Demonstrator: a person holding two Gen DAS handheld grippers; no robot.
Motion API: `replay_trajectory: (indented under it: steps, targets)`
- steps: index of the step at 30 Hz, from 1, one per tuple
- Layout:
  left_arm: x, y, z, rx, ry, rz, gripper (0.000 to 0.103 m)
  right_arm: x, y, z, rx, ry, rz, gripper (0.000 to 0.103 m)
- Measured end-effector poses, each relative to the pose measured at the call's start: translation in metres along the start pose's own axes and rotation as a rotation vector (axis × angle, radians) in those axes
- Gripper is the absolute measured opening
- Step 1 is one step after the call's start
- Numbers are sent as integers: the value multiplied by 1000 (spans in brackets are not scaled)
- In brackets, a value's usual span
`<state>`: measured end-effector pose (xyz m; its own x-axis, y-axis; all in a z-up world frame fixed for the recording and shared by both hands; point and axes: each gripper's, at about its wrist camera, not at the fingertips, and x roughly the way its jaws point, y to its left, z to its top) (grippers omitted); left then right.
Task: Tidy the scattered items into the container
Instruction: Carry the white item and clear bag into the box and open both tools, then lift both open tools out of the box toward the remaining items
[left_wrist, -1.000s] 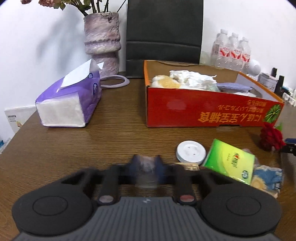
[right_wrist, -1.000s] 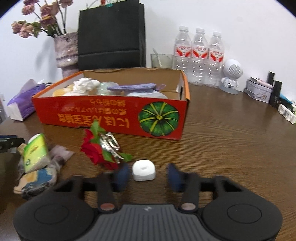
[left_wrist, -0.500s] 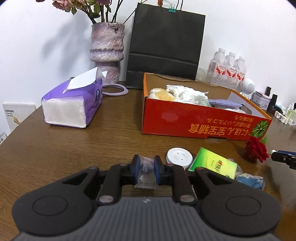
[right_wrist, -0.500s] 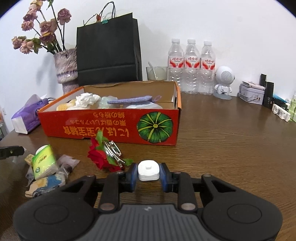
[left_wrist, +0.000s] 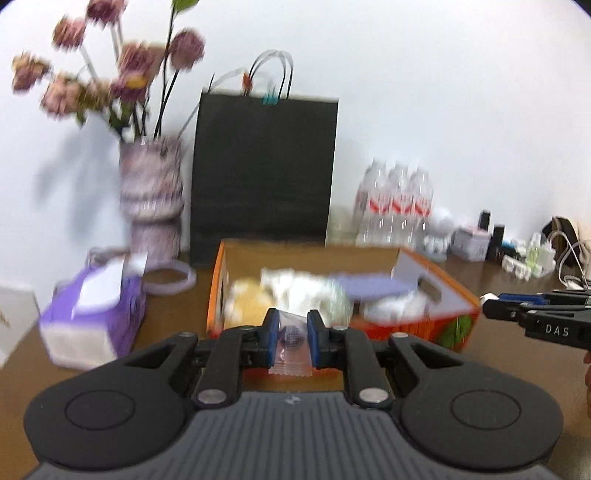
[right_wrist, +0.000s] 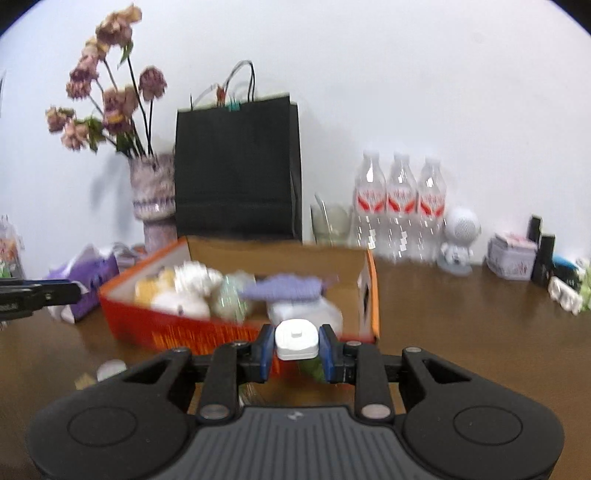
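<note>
My left gripper (left_wrist: 291, 334) is shut on a small clear plastic packet (left_wrist: 291, 349) and holds it in the air in front of the red cardboard box (left_wrist: 454, 325). My right gripper (right_wrist: 297, 341) is shut on a small white square case (right_wrist: 296, 339), also lifted, just before the box's (right_wrist: 166, 328) near wall. The box holds white cloths, a yellow item and a purple flat piece. The right gripper's tip (left_wrist: 517, 312) shows at the right edge of the left wrist view; the left gripper's tip (right_wrist: 40, 293) shows at the left edge of the right wrist view.
Behind the box stand a black paper bag (right_wrist: 236, 166), a vase of dried flowers (right_wrist: 153, 195) and three water bottles (right_wrist: 400, 206). A purple tissue pack (left_wrist: 92, 314) lies to the left. A white round lid (right_wrist: 110, 367) stays on the wooden table (right_wrist: 461, 306). Small boxes line the right.
Both grippers closed on their items and rose off the table, tilting up. The table items dropped out of view and the box interior came into sight.
</note>
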<state>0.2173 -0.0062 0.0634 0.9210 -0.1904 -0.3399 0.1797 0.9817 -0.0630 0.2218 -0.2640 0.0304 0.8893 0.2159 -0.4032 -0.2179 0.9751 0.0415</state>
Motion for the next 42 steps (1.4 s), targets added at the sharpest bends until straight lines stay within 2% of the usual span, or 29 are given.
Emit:
replay_trajectory:
  steps: [5, 12, 15, 20, 30, 32, 33, 34, 35, 36, 42]
  targets:
    - [25, -12, 23, -45, -35, -23, 17, 20, 8, 33, 37, -40, 23, 25]
    - [62, -16, 39, -91, -41, -19, 17, 62, 13, 57, 114, -12, 29, 25]
    - [77, -16, 32, -88, -16, -28, 17, 77, 16, 57, 113, 3, 31, 25]
    - [94, -20, 20, -62, 51, -39, 17, 100, 19, 45, 94, 85, 35, 25]
    - [106, -13, 13, -81, 109, -24, 18, 105, 23, 38, 79, 123, 28, 25]
    - [108, -12, 13, -97, 122, -5, 33, 108, 23, 37, 79, 147, 21, 28]
    - [108, -11, 13, -108, 129, 4, 55, 110, 23, 37, 77, 163, 14, 35]
    - [108, -9, 13, -120, 130, 19, 84, 111, 23, 37, 73, 179, 2, 64]
    - [107, -8, 14, -127, 128, 38, 99, 112, 23, 37, 65, 189, -10, 97]
    - [105, -8, 15, -127, 119, 59, 103, 112, 24, 37, 55, 190, -22, 103]
    - [103, -6, 18, -128, 121, 84, 103, 110, 20, 38, 62, 181, -31, 103]
